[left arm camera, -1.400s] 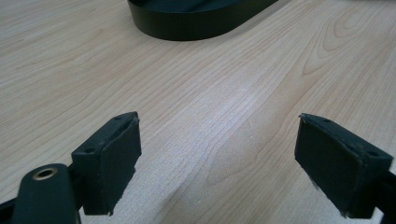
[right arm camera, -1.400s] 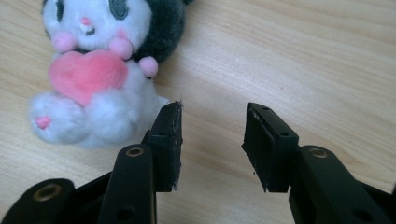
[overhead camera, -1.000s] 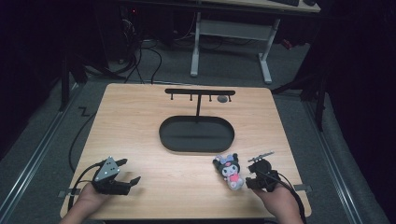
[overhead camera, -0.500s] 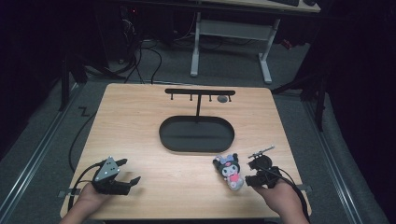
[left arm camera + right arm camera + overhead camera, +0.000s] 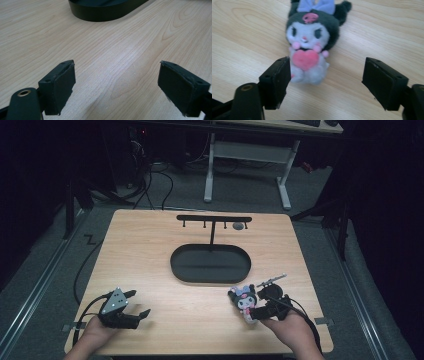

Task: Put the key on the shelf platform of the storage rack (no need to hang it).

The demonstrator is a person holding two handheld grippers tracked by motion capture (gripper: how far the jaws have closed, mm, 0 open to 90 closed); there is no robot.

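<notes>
Plush toy (image 5: 309,47) lies face-up, head pointing away from right claw (image 5: 325,82).

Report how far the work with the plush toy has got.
Done: the plush toy lies on the table, clear of the black tray. In hand: the right hand-held gripper, jaws just opened, straddles it without pressing. Left: any further move; the left hand-held gripper is open.
</notes>
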